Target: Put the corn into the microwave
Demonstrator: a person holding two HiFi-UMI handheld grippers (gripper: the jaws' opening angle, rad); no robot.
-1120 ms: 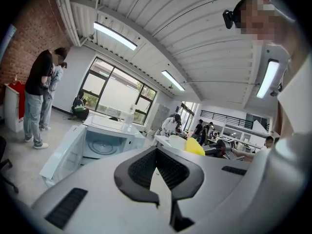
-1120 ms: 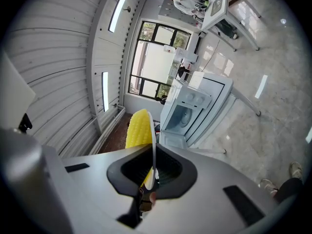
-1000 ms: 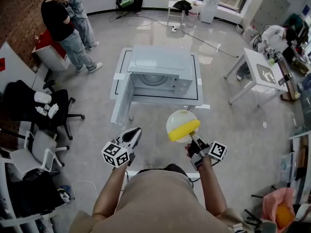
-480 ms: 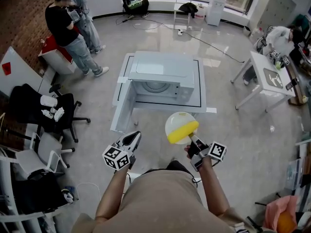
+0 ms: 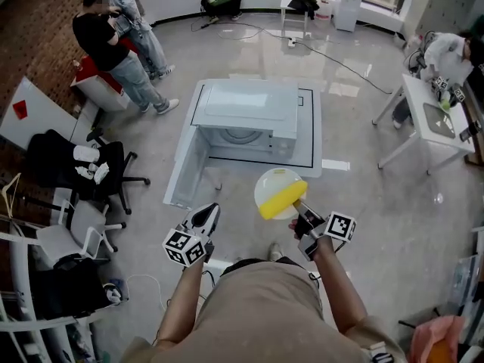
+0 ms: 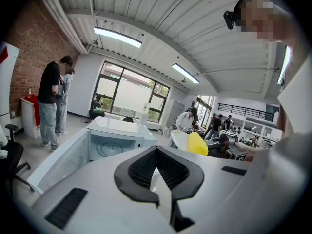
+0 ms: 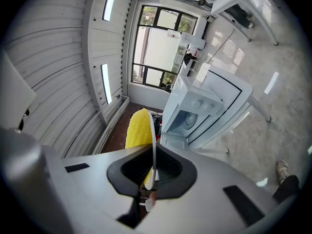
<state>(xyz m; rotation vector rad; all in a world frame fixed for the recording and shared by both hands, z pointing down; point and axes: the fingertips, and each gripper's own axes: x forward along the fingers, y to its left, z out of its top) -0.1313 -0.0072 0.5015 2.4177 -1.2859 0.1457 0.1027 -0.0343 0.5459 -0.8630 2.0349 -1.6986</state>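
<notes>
An open lab-like workroom: office chairs [image 5: 53, 163], white work tables [image 5: 432, 121], floor cables [image 5: 336, 63], brick wall [image 5: 34, 40], large windows [image 6: 126, 90].

The left hand-held gripper [image 6: 157, 152], its black ribbed jaws closed together on nothing, points toward a boxy white microwave [image 6: 122, 130] with its door [image 6: 61, 157] swung open leftward, while a yellow corn cob [image 6: 197, 144] lies against a round white plate [image 6: 178, 139] at right.

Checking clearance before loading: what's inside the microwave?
The microwave is open; inside, only the round turntable shows, nothing visible on it. The microwave's top hides the cavity's upper and rear parts from the head view.
</notes>
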